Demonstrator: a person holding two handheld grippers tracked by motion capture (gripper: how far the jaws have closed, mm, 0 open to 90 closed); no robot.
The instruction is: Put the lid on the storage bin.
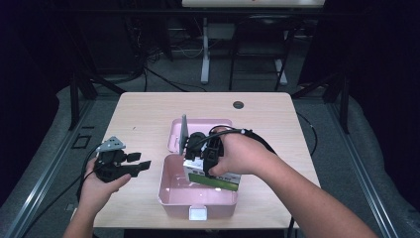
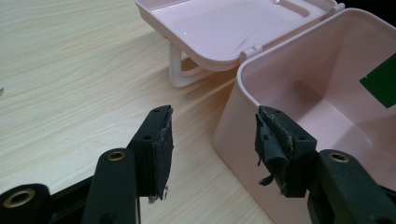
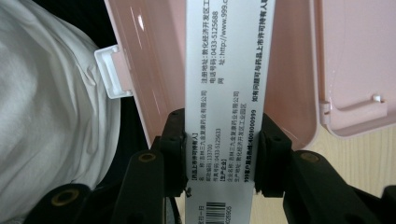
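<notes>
Pale wooden table (image 1: 143,119), white cloth (image 3: 51,116)

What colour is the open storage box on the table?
Pale pink, lid included; the box shows best in the left gripper view.

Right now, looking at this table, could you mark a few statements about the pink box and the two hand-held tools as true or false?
1. The right gripper has its jaws closed on a white printed carton. True.
2. The pink box has its lid shut. False: the lid lies folded back, open.
3. The left gripper holds a bottle. False: its jaws stand open with nothing between them, beside the box.
4. The carton is over the open box. True.
5. The table is glass. False: light wood grain.
</notes>
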